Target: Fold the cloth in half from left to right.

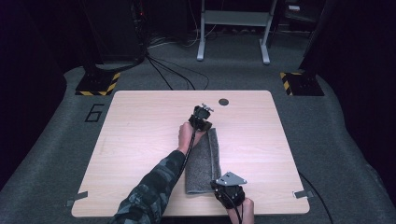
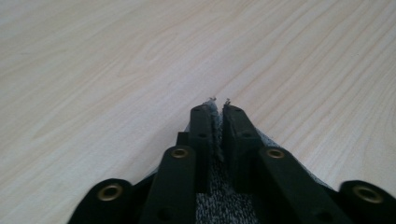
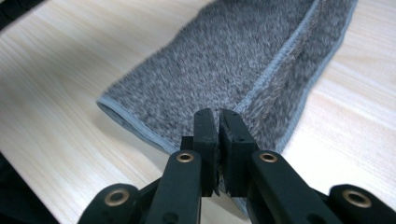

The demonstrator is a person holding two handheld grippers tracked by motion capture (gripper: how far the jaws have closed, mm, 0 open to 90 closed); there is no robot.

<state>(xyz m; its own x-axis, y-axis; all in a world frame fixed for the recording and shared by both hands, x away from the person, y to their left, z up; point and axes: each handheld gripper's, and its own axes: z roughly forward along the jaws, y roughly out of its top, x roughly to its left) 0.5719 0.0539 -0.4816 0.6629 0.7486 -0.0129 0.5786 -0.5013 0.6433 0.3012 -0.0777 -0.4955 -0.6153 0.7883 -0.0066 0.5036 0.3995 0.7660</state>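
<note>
one grey towel [image 1: 203,161] lies folded on one wooden table [image 1: 140,140]. two grippers work at it, the left gripper [image 1: 201,122] and the right gripper [image 1: 227,189], each with two black jaws. one round dark cap [image 1: 223,101] sits in the tabletop. two yellow-and-black striped bases [image 1: 98,84] stand on the floor behind, and two strips of tape [image 1: 303,193], as far as can be made out, mark the table's near corners.

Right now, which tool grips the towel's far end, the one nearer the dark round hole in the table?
The left tool: it pinches the grey towel beside the hole; the right tool holds the near end.
</note>
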